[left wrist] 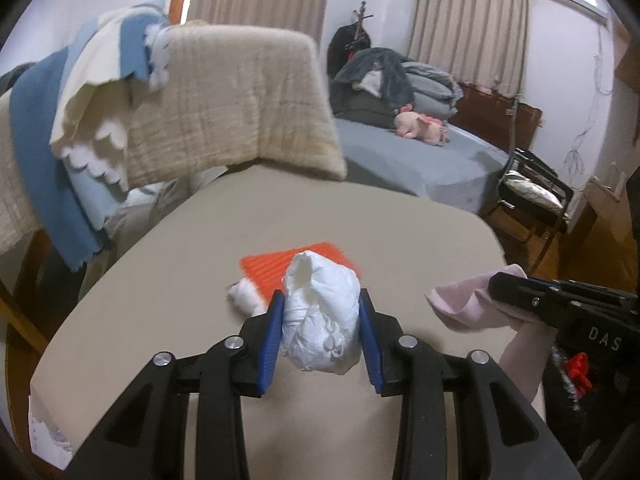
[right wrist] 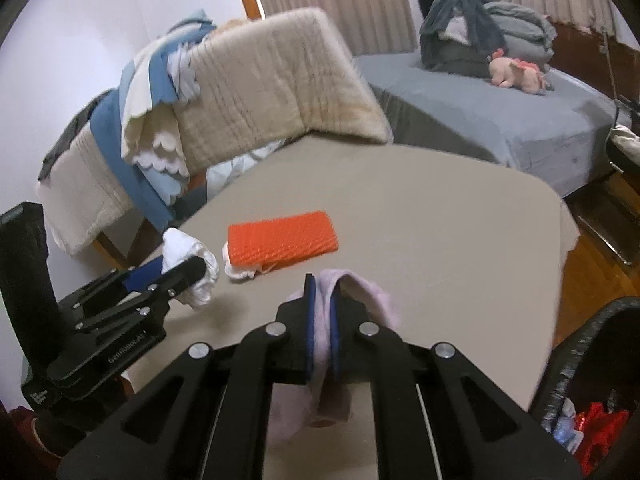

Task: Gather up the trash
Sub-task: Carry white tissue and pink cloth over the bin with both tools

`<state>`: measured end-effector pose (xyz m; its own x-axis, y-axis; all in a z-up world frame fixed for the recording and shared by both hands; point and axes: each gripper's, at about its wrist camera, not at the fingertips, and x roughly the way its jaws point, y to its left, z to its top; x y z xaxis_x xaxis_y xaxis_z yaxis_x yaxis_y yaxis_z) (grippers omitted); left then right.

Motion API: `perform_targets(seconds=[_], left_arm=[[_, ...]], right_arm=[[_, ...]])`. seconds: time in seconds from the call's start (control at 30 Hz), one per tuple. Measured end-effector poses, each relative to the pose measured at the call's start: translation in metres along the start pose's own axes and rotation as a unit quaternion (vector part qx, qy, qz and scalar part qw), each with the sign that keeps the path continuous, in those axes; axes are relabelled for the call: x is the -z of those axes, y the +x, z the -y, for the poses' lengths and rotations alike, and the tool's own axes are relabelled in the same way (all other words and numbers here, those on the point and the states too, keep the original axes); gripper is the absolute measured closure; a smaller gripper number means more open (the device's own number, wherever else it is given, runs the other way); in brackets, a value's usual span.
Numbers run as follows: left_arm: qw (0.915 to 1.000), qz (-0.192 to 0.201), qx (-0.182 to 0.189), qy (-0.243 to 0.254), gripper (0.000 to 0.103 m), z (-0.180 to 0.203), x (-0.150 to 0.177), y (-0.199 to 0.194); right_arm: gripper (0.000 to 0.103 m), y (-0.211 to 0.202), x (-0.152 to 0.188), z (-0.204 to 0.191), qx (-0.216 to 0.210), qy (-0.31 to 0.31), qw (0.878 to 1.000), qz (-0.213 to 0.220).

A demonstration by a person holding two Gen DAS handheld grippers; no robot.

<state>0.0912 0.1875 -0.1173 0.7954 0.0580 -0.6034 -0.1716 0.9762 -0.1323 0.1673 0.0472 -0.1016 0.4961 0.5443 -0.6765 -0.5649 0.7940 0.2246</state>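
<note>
Left gripper (left wrist: 322,312): blue pads clamped on a crumpled white tissue wad (left wrist: 320,320), one pad on each flank, the wad held clear of the beige tabletop (left wrist: 160,280).

Right gripper (right wrist: 322,312): jaws drawn together on a soft pale pink tissue (right wrist: 360,292), which is pinched between the blue pads and drapes over to the 3 o'clock side and down beneath them. In the left wrist view this gripper enters at 3 o'clock with the pink tissue hanging from it.

On the table, a ribbed orange rectangular pad (right wrist: 282,240) lies at 12 o'clock from the left gripper. A second small white crumpled tissue (right wrist: 240,270) touches its near left corner.

A black mesh waste bin (right wrist: 588,380) containing red and pale scraps stands off the table edge at 4 o'clock in the right wrist view.
</note>
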Motion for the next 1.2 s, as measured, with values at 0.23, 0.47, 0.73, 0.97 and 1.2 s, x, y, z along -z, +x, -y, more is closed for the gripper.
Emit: perform_targets(seconds=[0.23, 0.47, 0.73, 0.97, 1.2], left_arm=[[0.9994, 0.011, 0.029, 0.017, 0.067, 0.039, -0.014, -0.013], [0.9969, 0.021, 0.062, 0.044, 0.067, 0.085, -0.024, -0.022], [0.9910, 0.030, 0.110, 0.069, 0.067, 0.141, -0.030, -0.032], [0.9842, 0.035, 0.145, 0.095, 0.067, 0.187, -0.031, -0.038], [0.9773, 0.033, 0.173, 0.118, 0.067, 0.220, -0.027, -0.041]], right_arm=[[0.097, -0.043, -0.003, 0.020, 0.012, 0.009, 0.999, 0.034], [0.097, -0.085, 0.001, 0.047, 0.034, 0.022, 0.997, 0.063], [0.097, -0.126, 0.013, 0.078, 0.066, 0.041, 0.993, 0.087], [0.097, -0.160, 0.025, 0.108, 0.101, 0.059, 0.988, 0.102], [0.097, -0.185, 0.043, 0.136, 0.136, 0.077, 0.982, 0.105]])
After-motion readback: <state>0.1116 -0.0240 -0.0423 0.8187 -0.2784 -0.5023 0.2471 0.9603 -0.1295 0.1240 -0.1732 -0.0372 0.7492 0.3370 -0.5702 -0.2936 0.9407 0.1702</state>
